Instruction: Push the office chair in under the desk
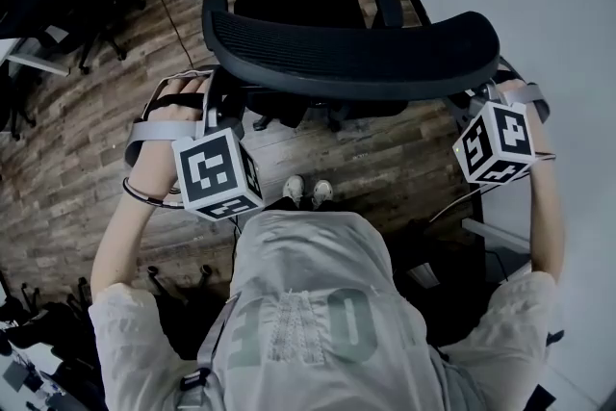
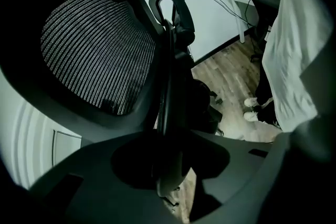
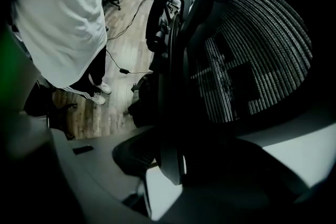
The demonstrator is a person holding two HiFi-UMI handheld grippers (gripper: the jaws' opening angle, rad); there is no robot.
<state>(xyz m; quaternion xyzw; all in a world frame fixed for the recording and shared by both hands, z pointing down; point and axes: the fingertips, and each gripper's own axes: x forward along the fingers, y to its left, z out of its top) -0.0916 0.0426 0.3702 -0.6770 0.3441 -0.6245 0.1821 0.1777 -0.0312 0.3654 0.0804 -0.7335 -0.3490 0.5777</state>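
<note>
The left gripper (image 2: 167, 157) grips the office chair's mesh backrest (image 1: 356, 58) at its left edge; the right gripper (image 3: 173, 157) grips the right edge; the white desk (image 1: 549, 5) lies right of the backrest.

The left gripper (image 2: 169, 165) clasped the rim of the mesh chair back (image 2: 100, 50) above a wooden floor (image 2: 231, 76).

Stretched both arms forward, left gripper (image 1: 219, 111) clamped on the backrest (image 1: 351, 48) at its left end, right gripper (image 1: 486, 103) at its right end.
</note>
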